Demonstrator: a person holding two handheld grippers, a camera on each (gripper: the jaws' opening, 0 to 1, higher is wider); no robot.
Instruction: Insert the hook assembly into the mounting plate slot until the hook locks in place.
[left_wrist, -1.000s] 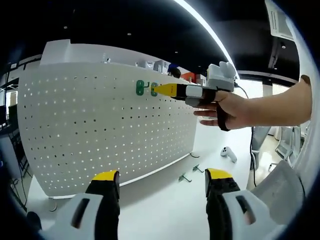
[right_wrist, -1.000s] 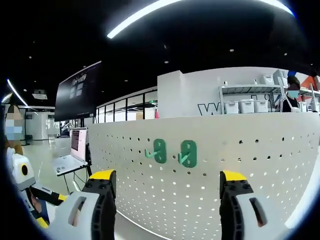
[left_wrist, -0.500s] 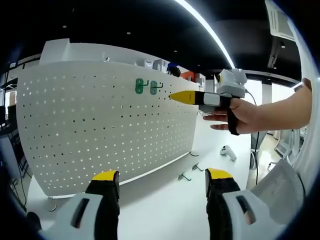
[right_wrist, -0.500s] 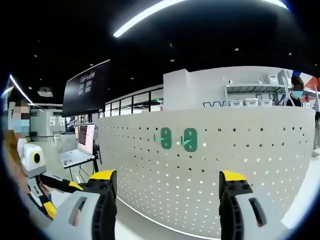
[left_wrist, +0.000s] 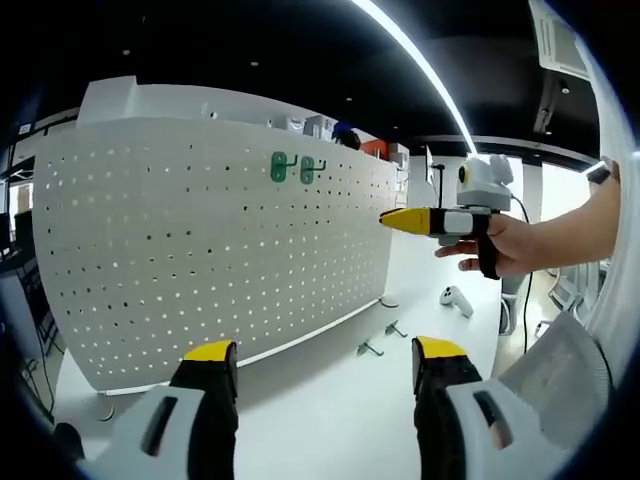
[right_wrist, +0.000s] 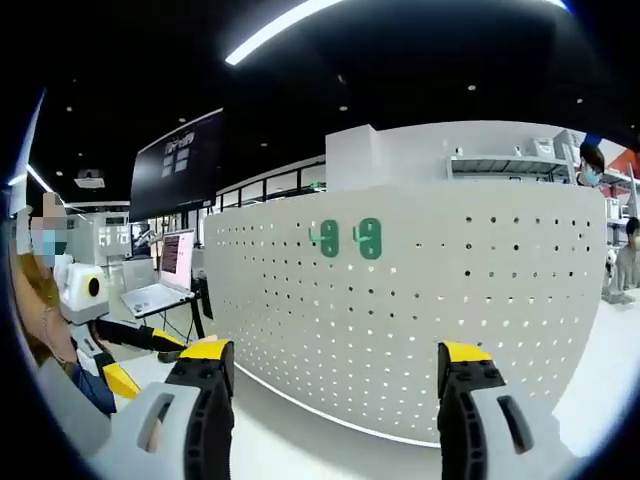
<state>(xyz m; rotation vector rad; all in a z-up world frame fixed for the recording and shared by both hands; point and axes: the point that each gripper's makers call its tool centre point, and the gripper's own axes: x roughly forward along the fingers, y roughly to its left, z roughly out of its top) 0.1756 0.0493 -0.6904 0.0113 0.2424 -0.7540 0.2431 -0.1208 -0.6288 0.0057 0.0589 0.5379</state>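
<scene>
On upper pegboard (left_wrist: 200, 250): two green hooks (left_wrist: 292, 168) mounted side by side. Below, on white surface (left_wrist: 330, 410): loose hooks (left_wrist: 372, 350). Left gripper (left_wrist: 325, 385) fingers apart, empty. Right gripper (left_wrist: 420, 220), hand-held near board; fingers apart, empty. No legible writing.

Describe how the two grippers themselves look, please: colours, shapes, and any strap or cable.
Each gripper has two black jaws with yellow tips on grey, slotted bodies. The right gripper carries a white upper part, a black strap around the hand, and a dark cable. The left gripper looks the same.
</scene>
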